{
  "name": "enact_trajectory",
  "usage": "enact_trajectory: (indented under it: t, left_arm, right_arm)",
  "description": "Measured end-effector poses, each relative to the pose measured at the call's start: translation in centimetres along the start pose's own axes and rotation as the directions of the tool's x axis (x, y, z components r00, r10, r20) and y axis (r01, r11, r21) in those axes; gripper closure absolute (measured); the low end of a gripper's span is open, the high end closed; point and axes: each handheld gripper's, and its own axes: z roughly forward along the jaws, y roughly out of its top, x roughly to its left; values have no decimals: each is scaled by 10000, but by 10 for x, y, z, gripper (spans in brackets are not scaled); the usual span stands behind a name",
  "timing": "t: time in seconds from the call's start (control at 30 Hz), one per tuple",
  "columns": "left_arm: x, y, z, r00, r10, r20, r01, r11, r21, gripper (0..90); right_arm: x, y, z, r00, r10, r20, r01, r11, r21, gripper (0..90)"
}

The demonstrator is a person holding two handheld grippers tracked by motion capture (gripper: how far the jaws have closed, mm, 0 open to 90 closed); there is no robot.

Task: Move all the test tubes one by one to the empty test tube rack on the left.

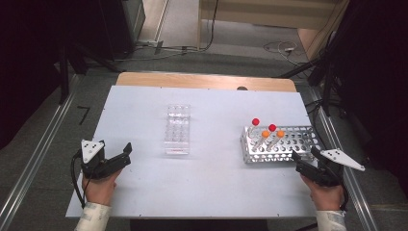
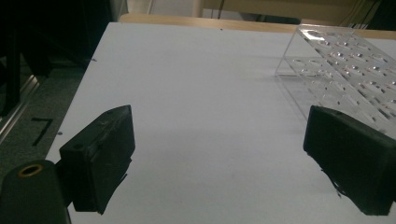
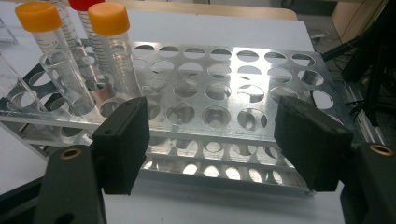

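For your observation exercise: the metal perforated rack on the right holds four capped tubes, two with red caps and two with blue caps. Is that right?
Not quite. The metal perforated rack holds four capped tubes, two with red caps and two with orange caps, not blue. The high view shows all four.

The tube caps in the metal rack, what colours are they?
Two tube caps red, two orange; clearest in the high view.

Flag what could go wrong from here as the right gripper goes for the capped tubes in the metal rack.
1. The four capped tubes lean close together in the metal rack, so the open right gripper might bump a neighbour while closing on one.
2. The right gripper sits right at the rack's near edge; a low approach could shove the rack.
3. The clear rack looks light; the open left gripper could nudge it while steadying.
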Motion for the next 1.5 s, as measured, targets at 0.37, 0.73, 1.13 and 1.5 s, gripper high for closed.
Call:
enact_trajectory:
  t: [0.37,0.73,1.13,1.5]
  left_arm:
    - [0,0,1,10000,-17,53,16,9999,100,94]
    - [-3,1,0,10000,49,84,-50,10000,74,93]
    - [-4,1,0,9999,128,92,-128,9999,52,93]
    - [-5,0,1,9999,132,75,-133,9999,72,93]
  right_arm:
    - [7,2,-1,9997,-162,-203,161,9999,-12,254]
    - [12,1,1,9988,-237,-424,237,9997,-1,265]
    - [23,1,5,9953,-480,-846,484,9988,35,297]
    - [36,2,14,9862,-458,-1590,482,9988,115,375]
